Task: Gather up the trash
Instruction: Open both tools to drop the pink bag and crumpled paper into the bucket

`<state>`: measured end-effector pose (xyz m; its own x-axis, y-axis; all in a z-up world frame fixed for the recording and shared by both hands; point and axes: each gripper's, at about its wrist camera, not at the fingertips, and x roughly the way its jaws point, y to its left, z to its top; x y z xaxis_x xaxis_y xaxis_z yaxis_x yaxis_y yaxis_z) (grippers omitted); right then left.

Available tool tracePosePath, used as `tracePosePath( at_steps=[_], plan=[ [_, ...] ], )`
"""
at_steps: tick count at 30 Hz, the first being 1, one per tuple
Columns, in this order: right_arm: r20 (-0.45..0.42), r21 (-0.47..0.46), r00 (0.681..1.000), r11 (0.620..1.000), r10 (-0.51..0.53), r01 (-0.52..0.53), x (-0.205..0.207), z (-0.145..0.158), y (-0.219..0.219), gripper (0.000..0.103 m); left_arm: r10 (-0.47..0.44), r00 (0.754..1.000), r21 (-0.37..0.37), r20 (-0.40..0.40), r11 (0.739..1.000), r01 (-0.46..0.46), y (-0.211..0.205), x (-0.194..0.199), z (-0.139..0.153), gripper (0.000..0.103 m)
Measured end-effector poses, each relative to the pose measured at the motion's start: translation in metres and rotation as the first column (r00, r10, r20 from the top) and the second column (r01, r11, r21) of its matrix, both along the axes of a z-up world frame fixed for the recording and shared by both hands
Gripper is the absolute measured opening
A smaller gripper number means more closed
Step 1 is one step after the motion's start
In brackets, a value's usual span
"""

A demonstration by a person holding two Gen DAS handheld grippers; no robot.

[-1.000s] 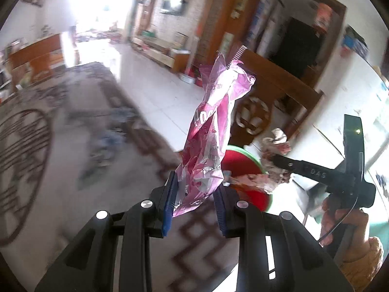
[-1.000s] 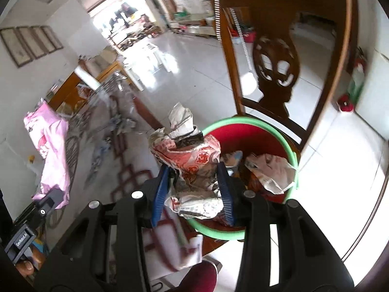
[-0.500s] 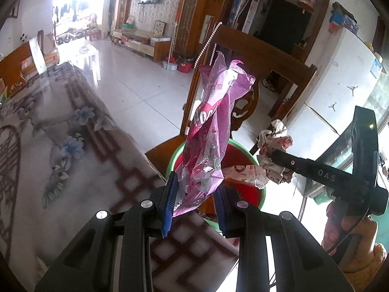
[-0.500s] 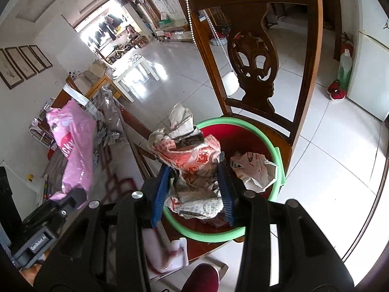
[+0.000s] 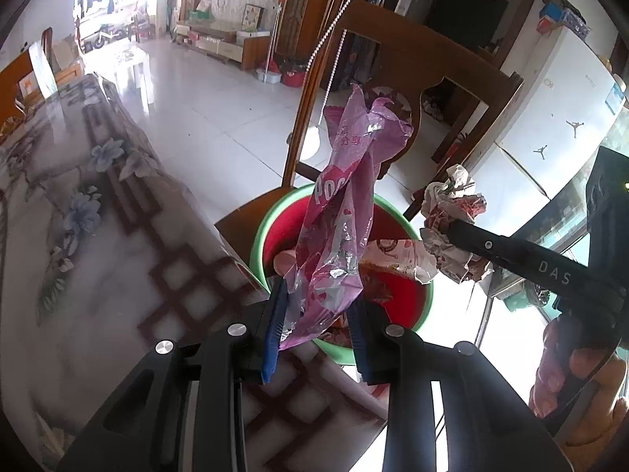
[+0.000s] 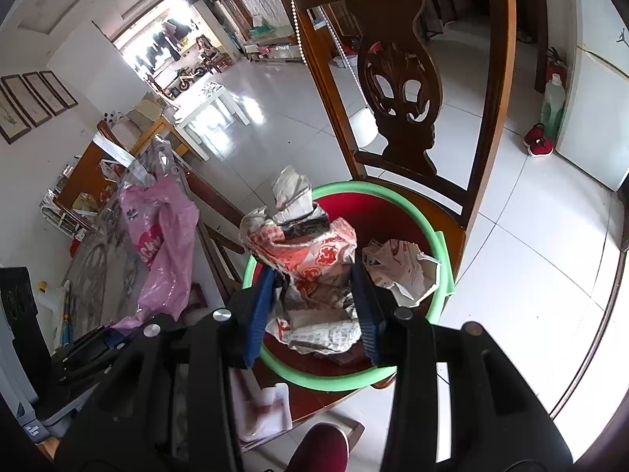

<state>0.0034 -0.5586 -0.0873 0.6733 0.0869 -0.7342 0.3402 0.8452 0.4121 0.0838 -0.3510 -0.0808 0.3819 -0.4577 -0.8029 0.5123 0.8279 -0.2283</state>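
Two grippers, each with trash, over one bin.
The left gripper (image 5: 319, 324) has its jaws clamped on a pink foil wrapper (image 5: 342, 212) above the red bin (image 5: 262, 232); the right gripper (image 6: 314, 310) grips crumpled printed paper (image 6: 310, 259) over the bin, which sits on a wooden chair (image 6: 487, 90) beside the desk (image 5: 98, 212).
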Motion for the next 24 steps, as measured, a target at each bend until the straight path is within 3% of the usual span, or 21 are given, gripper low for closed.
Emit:
tracePosePath(
  at_steps=[24],
  plan=[
    [-0.06,0.018,0.998,1.0,0.005,-0.004,0.005,-0.027,-0.002,0.039,-0.016,1.0,0.02,0.014,1.0,0.016,-0.014,0.0,-0.004,0.036]
  ],
)
